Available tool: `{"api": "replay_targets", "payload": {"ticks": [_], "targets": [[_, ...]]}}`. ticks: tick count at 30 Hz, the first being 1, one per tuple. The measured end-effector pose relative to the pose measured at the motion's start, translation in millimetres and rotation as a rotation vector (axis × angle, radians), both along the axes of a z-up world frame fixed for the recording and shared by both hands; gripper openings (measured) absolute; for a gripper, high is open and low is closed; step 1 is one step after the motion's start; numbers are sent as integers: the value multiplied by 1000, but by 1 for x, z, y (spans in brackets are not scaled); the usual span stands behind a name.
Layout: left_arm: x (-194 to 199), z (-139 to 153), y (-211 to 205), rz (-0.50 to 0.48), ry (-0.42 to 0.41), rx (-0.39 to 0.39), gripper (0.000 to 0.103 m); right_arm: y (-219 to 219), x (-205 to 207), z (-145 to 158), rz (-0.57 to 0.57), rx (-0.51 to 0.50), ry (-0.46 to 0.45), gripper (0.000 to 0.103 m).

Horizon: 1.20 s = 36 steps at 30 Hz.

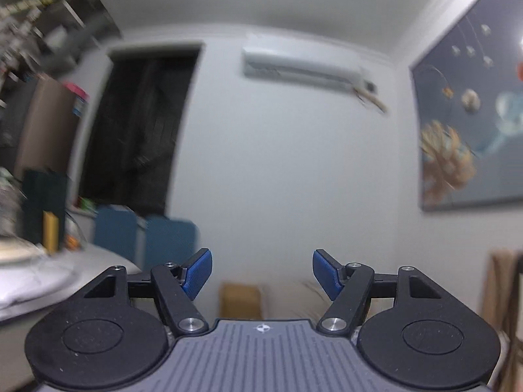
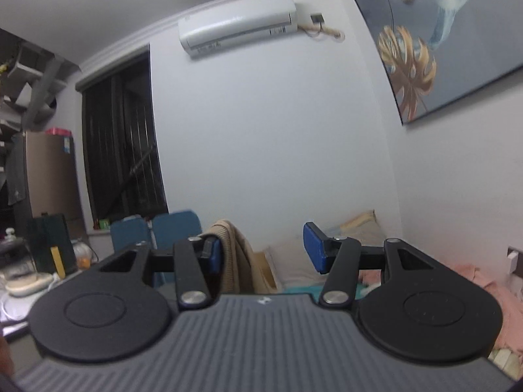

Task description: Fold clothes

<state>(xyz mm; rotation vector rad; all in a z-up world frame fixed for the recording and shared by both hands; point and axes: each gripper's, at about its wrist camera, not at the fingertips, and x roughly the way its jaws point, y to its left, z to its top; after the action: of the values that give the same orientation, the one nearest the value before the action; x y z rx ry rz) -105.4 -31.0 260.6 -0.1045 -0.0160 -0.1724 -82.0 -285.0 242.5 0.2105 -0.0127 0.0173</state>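
**Both grippers aimed at the wall, nothing between the pads**

The left gripper points level at a pale wall, its blue pads standing wide apart with only air between them. Its view is smeared by blur: the shelves at the upper left are streaks, and the dark window shows no detail. An air conditioner hangs high on the wall, and a framed picture is cut off by the right edge.

The right gripper also points level, its jaws parted at a middling width and empty. Its left pad is mostly hidden behind its own linkage. This view is sharper. A beige knitted garment hangs over a chair back just beyond the left pad, its lower part hidden behind the gripper body. Pink cloth lies crumpled on the bed at the right, partly covered by the gripper's round housing. Two blue chairs stand under the window, their seats out of sight.
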Motion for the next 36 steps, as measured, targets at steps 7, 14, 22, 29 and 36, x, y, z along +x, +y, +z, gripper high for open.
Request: {"api": "replay_targets", "payload": {"ticks": [7, 14, 22, 29, 36], "targets": [[42, -144, -23, -287, 225, -56, 72, -9, 15, -41, -6, 11, 10, 54], [89, -203, -24, -529, 414, -325, 75, 0, -11, -44, 1, -48, -37, 54], [96, -221, -42, -536, 562, -237, 77, 5, -40, -27, 7, -85, -86, 54], [109, -210, -15, -380, 609, -340, 78, 8, -64, -13, 4, -123, -108, 54], [109, -115, 35, -51, 378, -267, 75, -5, -45, 1, -60, -100, -73, 54]]}}
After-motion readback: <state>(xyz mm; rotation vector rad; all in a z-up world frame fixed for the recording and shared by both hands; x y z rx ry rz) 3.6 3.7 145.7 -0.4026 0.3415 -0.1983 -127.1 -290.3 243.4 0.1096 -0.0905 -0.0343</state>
